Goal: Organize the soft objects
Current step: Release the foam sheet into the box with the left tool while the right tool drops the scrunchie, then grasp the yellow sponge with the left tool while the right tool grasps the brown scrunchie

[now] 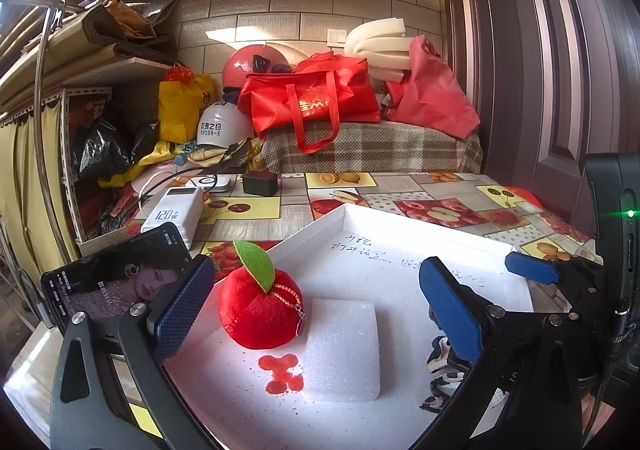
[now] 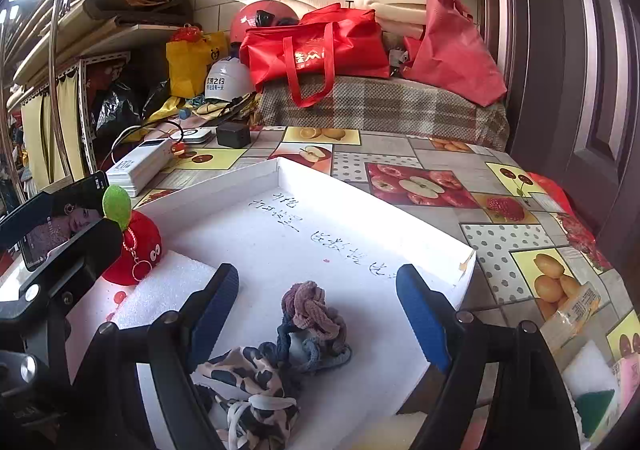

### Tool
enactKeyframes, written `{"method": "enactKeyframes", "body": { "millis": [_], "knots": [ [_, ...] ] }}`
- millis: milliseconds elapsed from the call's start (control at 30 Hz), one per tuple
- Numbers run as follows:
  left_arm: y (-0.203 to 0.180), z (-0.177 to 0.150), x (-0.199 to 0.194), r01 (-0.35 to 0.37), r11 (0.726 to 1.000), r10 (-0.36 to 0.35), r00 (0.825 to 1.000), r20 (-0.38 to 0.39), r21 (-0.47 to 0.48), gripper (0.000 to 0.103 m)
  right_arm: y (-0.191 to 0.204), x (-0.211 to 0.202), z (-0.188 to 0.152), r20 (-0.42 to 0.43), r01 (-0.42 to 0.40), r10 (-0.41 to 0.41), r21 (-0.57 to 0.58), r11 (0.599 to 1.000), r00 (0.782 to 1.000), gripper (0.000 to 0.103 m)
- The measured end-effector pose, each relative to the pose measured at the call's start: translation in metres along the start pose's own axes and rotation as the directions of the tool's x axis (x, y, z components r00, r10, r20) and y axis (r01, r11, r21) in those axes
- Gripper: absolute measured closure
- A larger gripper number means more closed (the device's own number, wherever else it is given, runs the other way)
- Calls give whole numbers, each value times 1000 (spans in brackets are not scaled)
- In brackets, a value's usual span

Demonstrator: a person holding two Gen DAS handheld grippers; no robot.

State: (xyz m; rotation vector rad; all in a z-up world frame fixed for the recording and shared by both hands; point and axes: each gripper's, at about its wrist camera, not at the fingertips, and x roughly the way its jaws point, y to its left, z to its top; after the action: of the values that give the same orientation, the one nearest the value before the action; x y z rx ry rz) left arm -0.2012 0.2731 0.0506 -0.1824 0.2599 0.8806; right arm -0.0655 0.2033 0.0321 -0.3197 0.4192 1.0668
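A white shallow tray (image 1: pixel 404 226) lies on the fruit-print tablecloth. In it a red plush apple (image 1: pixel 258 310) with a green leaf rests beside a white foam block (image 1: pixel 344 350). My left gripper (image 1: pixel 316 274) is open, its blue pads wide apart; the apple and block lie between them, unpressed. In the right wrist view my right gripper (image 2: pixel 318 278) is open over a pile of scrunchies: a mauve and blue one (image 2: pixel 312 318) and a leopard-print one (image 2: pixel 244 370) on the tray (image 2: pixel 466 256). The apple (image 2: pixel 140 250) shows at the left there, partly behind the left gripper's finger.
A phone (image 1: pixel 116 282), a white power bank (image 1: pixel 172 213) and a black charger (image 1: pixel 260 183) sit left of the tray. Red bags (image 1: pixel 312 97), helmets and foam rolls are piled behind the table. A dark door stands at the right. A snack packet (image 2: pixel 572 314) and a sponge (image 2: pixel 592 382) lie right of the tray.
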Motion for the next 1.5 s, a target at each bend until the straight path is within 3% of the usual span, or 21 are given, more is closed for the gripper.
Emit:
{"method": "enactKeyframes", "body": {
  "millis": [500, 1033, 1100, 1233, 1333, 1400, 1433, 1500],
  "knots": [
    [6, -3, -12, -53, 998, 55, 998, 35, -44, 0, -14, -18, -6, 63, -15, 11, 67, 998, 998, 20],
    [2, -10, -24, -74, 996, 75, 997, 30, -49, 0, -32, -85, -40, 157, -48, 50, -21, 999, 986, 20],
    [0, -12, -26, -30, 998, 31, 999, 15, -50, 0, -43, -93, -45, 157, -40, 43, -19, 999, 987, 20],
    [-17, -17, -36, 158, 987, -158, 987, -31, -24, 0, -80, -112, -57, 146, -8, 7, 4, 1000, 989, 20],
    [-41, -21, -45, 297, 954, -295, 953, -68, 32, 0, -114, -125, -67, 96, 11, -14, 22, 1000, 995, 20],
    [-63, -23, -51, 392, 917, -383, 917, -107, 78, 0, -138, -131, -74, 50, 3, -6, 52, 999, 999, 20],
    [-74, -24, -54, 425, 899, -411, 903, -125, 106, 0, -149, -134, -77, 30, 5, -7, 67, 998, 1000, 20],
    [-96, -26, -60, 450, 875, -427, 891, -153, 177, 0, -166, -142, -82, 9, 18, -19, 82, 996, 1000, 20]
  ]
}}
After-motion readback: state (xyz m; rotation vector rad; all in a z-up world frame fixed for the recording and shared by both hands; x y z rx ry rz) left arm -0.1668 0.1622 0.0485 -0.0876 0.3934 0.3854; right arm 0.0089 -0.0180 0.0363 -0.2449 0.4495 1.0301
